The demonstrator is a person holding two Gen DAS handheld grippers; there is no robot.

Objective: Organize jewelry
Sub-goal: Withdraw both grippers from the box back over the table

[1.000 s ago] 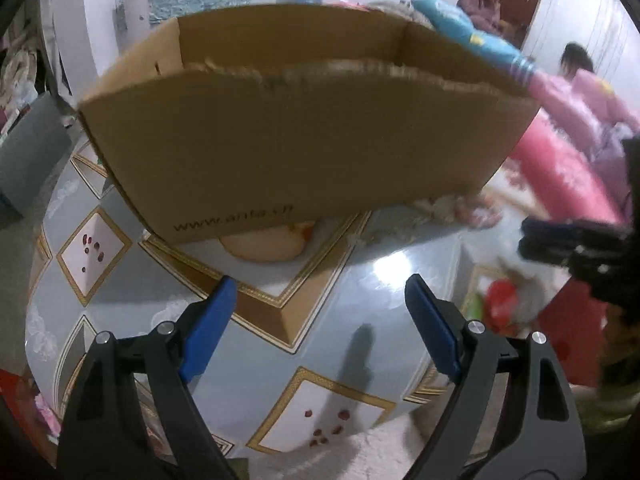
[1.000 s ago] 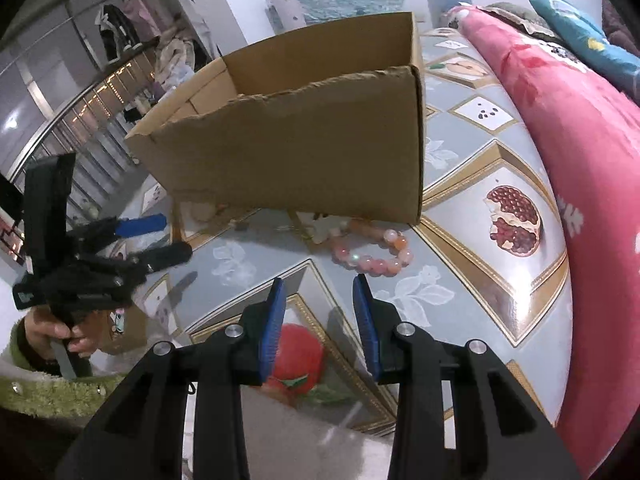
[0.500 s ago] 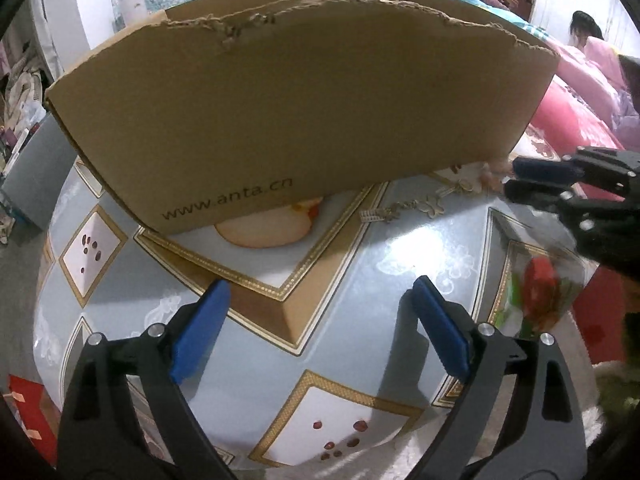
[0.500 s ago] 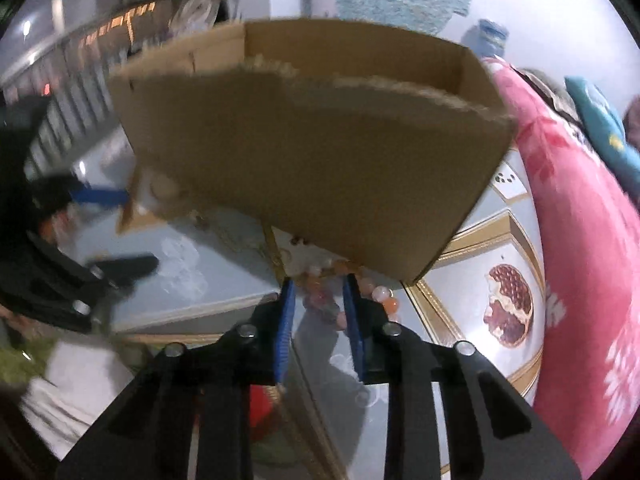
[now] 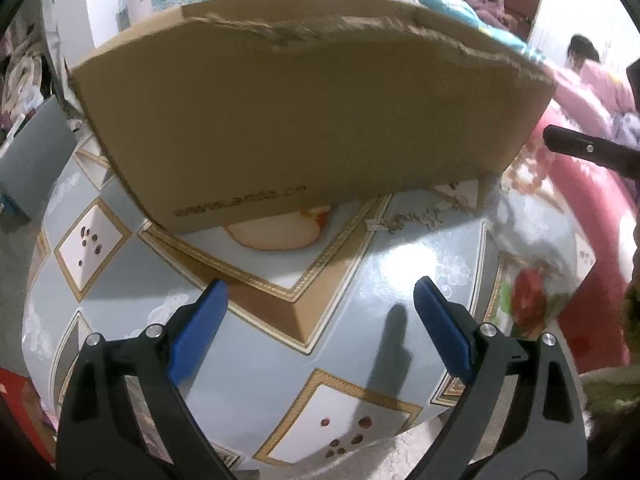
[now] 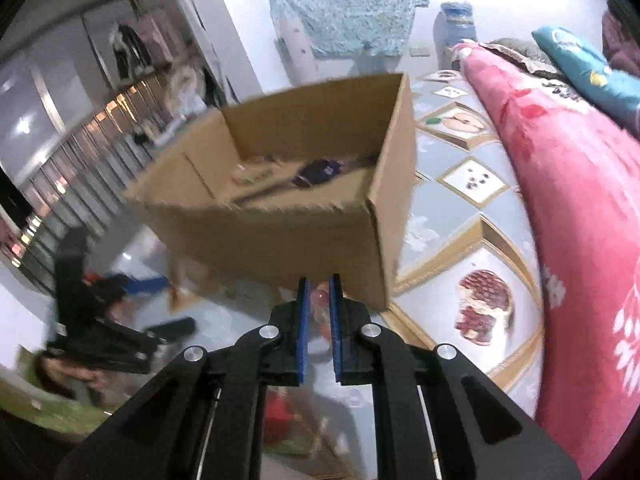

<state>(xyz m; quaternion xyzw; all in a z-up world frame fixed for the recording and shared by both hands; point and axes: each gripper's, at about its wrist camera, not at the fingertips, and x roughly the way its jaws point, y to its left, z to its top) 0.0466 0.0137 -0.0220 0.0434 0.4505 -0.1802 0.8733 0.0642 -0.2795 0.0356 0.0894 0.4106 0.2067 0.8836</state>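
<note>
Beads of the pink bracelet [image 6: 320, 300] sit pinched in the right gripper [image 6: 319, 292], just before the cardboard box [image 6: 280, 208]; it could slip or snag the torn rim. Left gripper [image 5: 320, 300] hangs wide, empty, near the box.

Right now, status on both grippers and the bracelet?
Left gripper open, empty. Right gripper nearly closed on pink bead bracelet. Cardboard box just beyond, open top, items inside. Nothing in the way.

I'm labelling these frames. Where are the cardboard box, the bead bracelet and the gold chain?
cardboard box [image 5: 304, 120]: left wrist view, near side wall.
bead bracelet [image 6: 320, 300]: right wrist view, pink beads between the right gripper's pads.
gold chain [image 5: 416, 220]: left wrist view, middle of the chain on the table.
</note>
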